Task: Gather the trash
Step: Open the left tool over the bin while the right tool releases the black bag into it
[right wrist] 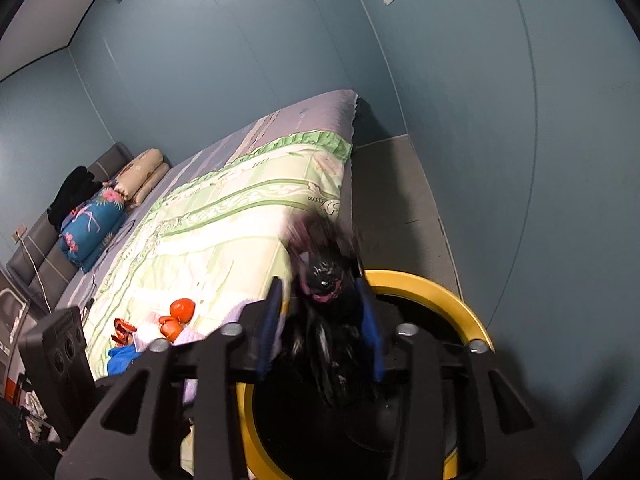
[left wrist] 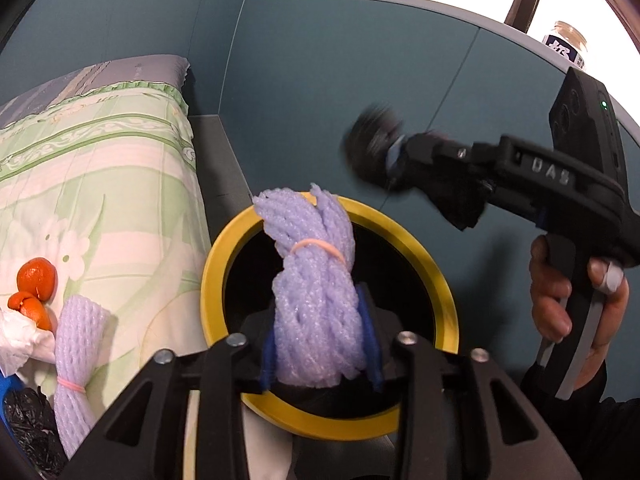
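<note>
The left hand-held gripper (left wrist: 320,344) has the purple foam net (left wrist: 316,280) standing upright between its blue pads, long axis vertical, directly over the mouth of the yellow-rimmed bin (left wrist: 444,280) that stands on the floor at the bed (left wrist: 120,168) edge. I cannot tell whether the pads are pressing it. The right hand-held gripper (right wrist: 320,332) is equally near, its jaws around a blurred black bag (right wrist: 328,280) over the same opening; a straight drop suits both.
</note>
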Tool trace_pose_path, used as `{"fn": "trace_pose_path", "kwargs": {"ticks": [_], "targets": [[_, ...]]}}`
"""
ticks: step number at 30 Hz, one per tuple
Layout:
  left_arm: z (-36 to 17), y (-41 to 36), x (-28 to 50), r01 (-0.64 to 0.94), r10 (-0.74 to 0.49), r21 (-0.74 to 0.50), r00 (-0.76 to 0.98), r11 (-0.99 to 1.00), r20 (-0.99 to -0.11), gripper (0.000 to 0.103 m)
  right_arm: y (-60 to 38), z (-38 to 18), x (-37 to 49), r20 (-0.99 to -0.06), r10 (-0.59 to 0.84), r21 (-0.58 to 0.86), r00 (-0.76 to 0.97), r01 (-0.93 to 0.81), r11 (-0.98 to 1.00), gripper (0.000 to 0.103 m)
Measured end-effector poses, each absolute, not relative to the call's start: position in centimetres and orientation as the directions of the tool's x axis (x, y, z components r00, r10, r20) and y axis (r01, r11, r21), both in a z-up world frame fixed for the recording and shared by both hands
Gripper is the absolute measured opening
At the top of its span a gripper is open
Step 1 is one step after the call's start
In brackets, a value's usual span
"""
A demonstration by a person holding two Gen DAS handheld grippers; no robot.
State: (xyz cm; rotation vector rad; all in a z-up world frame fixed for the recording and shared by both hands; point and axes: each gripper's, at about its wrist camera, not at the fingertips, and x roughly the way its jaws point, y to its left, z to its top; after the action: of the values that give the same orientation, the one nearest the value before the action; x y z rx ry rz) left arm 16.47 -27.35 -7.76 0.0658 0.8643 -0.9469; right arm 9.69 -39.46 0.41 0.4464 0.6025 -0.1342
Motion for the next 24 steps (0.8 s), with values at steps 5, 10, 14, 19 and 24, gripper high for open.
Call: {"fn": "trace_pose_path", "kwargs": {"ticks": [5,10,14,19,24], "targets": [[-7.8,-26.9,16.2,0.726,-0.68,-0.302,0.301,0.618,-0.668,0.067,-40.3,0.7,9.1,-0.56,-0.011,0.375,0.828,0.266,0.888,0.046],[-7.1,-26.0,16.3,0.715,-0.681,-0.296,0.331,0.633,-0.653,0.075,-40.1,1.3,8.4,-0.534,-0.019,0.38,0.845,0.26,0.888,0.046],[-5.9,-24.7,16.8,0.699,-0.677,-0.291,0.367,0.653,-0.638,0.076,-39.7,2.0,7.7,-0.496,-0.006,0.39,0.868,0.229,0.892,0.053],[-3.8,-21.8,16.9,0.661,-0.661,-0.273,0.45,0.699,-0.6,0.085,-37.7,2.7,8.0,-0.47,0.036,0.373,0.882,0.161,0.914,0.056],[-1.9,-18.5,17.0,0.62,-0.636,-0.255,0.532,0.742,-0.56,0.092,-35.4,3.4,8.8,-0.444,0.099,0.374,0.89,0.083,0.924,0.068]]}}
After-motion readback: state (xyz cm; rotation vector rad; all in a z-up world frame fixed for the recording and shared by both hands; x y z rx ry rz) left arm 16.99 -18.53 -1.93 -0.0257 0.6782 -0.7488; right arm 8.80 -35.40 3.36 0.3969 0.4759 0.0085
